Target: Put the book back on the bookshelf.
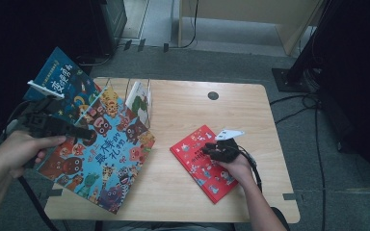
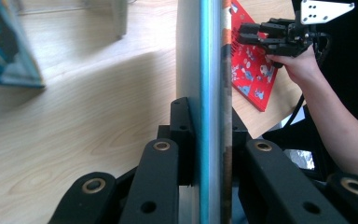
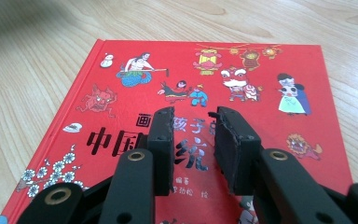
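We hold the big blue book (image 1: 107, 153) by its edge in the left gripper (image 1: 79, 132); in the left gripper view the jaws are clamped on that edge (image 2: 210, 93), which runs straight up between them. The book hangs tilted over the left end of the bench (image 1: 183, 190), partly past its edge, just in front of the wire rack (image 1: 135, 94).

The rack stands at the back left of the bench. One thin book with a white and green cover (image 1: 139, 101) stands in it, and another blue book (image 1: 62, 84) leans at the rack's left side, behind the gripper; we cannot tell whether it sits in a slot or merely rests against the wire.

To the right of the rack, well apart from it, the red book (image 1: 203, 162) lies flat on the bench. Our right gripper (image 1: 211, 150) rests over it with jaws apart and nothing between them; in the right gripper view (image 3: 193, 123) they hover just above the cover.

The risks, as we judge them: the big book is held by a narrow bite on one edge, so its weight could swing it or pull it out of the jaws. Steering it toward the rack, a corner could catch the wire or knock over the book already standing there. The red book lies flat with no lifted edge, so the right jaws may only scrape the cover or push the book away from the rack, toward the bench's near edge.
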`<action>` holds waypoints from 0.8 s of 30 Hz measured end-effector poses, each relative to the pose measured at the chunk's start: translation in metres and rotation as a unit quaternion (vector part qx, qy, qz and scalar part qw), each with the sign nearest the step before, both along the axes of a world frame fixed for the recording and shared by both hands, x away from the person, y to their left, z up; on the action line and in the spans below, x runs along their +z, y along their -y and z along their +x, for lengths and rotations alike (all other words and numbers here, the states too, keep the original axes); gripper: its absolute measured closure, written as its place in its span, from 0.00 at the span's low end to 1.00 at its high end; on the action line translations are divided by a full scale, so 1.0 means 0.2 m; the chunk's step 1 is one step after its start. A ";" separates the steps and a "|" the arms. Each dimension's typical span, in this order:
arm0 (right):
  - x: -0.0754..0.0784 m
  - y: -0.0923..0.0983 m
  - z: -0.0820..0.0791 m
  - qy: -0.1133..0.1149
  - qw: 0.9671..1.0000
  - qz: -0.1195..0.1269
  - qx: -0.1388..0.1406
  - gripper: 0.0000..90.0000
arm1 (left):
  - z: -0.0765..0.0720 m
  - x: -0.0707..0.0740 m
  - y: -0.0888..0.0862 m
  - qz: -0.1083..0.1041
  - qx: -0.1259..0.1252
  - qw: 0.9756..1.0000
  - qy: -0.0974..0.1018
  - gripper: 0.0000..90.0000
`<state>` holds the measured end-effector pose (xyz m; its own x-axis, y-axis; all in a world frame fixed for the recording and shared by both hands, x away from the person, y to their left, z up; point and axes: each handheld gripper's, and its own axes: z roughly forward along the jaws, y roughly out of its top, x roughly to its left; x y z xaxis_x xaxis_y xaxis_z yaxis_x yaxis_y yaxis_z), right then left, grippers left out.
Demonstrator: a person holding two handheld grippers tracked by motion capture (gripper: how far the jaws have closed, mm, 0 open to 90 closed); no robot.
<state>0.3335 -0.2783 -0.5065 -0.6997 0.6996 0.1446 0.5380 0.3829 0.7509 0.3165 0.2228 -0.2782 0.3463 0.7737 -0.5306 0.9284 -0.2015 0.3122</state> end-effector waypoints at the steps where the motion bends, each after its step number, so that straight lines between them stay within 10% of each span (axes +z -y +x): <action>1: 0.00 0.00 0.00 0.002 1.000 -0.002 0.001 0.75 | -0.01 0.00 -0.02 0.000 0.004 1.000 0.000 0.90; 24: -0.01 -0.01 0.00 0.012 1.000 -0.006 0.004 0.73 | -0.08 0.02 -0.32 0.014 0.069 0.998 -0.006 0.90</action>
<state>0.3342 -0.2755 -0.5087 -0.7082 0.6959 0.1193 0.5170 0.3961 0.7588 0.2998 0.2859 -0.2746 0.2298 0.8280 -0.5114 0.9514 -0.0804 0.2973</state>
